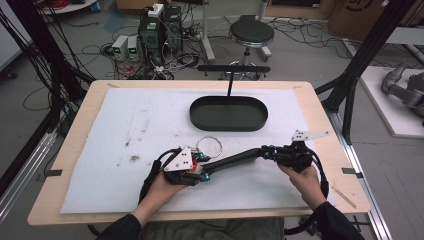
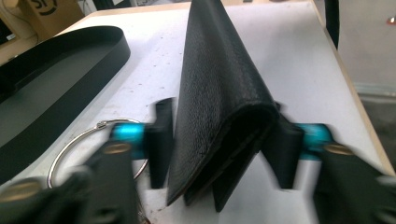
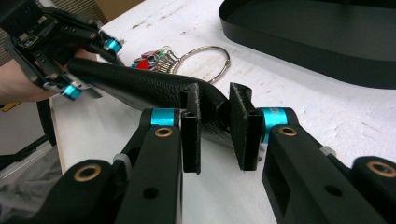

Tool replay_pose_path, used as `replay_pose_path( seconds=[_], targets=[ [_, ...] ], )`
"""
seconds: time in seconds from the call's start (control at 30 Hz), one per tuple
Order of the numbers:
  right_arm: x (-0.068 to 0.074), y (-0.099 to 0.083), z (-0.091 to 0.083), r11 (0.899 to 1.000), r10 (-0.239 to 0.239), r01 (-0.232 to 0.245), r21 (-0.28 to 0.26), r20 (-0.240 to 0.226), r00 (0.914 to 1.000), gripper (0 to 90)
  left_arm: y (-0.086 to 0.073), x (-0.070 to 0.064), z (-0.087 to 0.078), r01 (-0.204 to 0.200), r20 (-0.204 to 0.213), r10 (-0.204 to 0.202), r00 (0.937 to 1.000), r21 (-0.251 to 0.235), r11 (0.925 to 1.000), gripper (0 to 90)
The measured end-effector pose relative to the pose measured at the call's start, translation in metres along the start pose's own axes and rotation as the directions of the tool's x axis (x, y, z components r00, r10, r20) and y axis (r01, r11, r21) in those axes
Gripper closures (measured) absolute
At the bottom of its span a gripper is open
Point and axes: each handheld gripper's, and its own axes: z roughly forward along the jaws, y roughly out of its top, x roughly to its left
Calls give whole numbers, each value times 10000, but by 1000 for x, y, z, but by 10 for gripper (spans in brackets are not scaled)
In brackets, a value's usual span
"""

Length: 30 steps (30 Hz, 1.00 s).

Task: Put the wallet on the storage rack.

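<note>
While both tongs pinched it, a black leather wallet (image 1: 235, 159) hung between them above the table (image 1: 125, 125).

Left tongs (image 2: 219, 140) clamped its folded end and right tongs (image 3: 215, 128) the other, beside a key ring (image 3: 203, 60). Next likely called for carrying it level toward the black tray (image 1: 228, 113), judging by layout.

Tray (image 1: 228, 114) far on worktop (image 1: 90, 100); key ring (image 1: 209, 146) nearer; folded case (image 1: 235, 160) stretched between left tongs (image 1: 200, 167) and right tongs (image 1: 267, 152).

table (image 1: 80, 131) bears white mat (image 1: 130, 125), black tray (image 1: 228, 113).
</note>
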Motion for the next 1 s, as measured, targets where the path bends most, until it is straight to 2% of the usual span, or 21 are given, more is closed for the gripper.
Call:
replay_pose_path(
  seconds=[0.03,0.1,0.3,0.47,0.53,0.57,0.6,0.63,0.73,0.8,0.87,0.9,0.93,1.0],
  targets=[
    [0,0,0,10000,11,-11,0,-27,10000,756,0,0,-1,-122,-14,122,9999,-19,9999,659],
    [-1,0,0,9999,-104,103,-22,-35,9999,744,0,2,-2,-274,-13,274,9996,-12,9996,717],
    [2,1,-1,9968,-783,781,-191,-65,9969,686,-2,10,-9,-30,217,39,9998,-407,9992,743],
    [5,5,-12,9865,-1460,1453,-754,-40,9893,485,0,15,-18,263,497,-216,9985,-963,9950,747],
    [5,5,-15,9808,-1766,1742,-876,-205,9841,446,1,16,-21,480,662,-403,9970,-1206,9915,748],
    [5,5,-15,9808,-1766,1742,-876,-205,9841,446,1,16,-21,480,662,-403,9970,-1206,9915,748],
    [6,4,-16,9770,-1955,1928,-906,-217,9805,415,3,18,-24,618,766,-513,9957,-1414,9880,748],
    [8,4,-16,9697,-2318,2287,-858,-280,9724,371,4,19,-27,781,931,-632,9936,-1657,9831,749],
    [11,3,-15,9603,-2719,2688,-753,-355,9617,343,5,21,-31,1150,1325,-877,9873,-2149,9698,749],
    [12,3,-14,9590,-2771,2736,-742,-427,9599,333,6,22,-32,1138,1445,-828,9860,-2214,9685,749],
    [16,3,-12,9491,-3106,3050,-785,-729,9478,337,8,22,-33,1232,1720,-843,9815,-2299,9654,748],
    [18,3,-11,9457,-3214,3155,-783,-800,9436,345,8,22,-33,1232,1720,-843,9815,-2299,9654,749],
    [19,3,-10,9410,-3356,3291,-792,-903,9377,347,8,23,-33,1294,1931,-861,9774,-2243,9659,748],
    [23,2,-7,9358,-3513,3456,-690,-1018,9307,371,9,23,-33,1336,2059,-869,9747,-2251,9651,748]
  ],
)
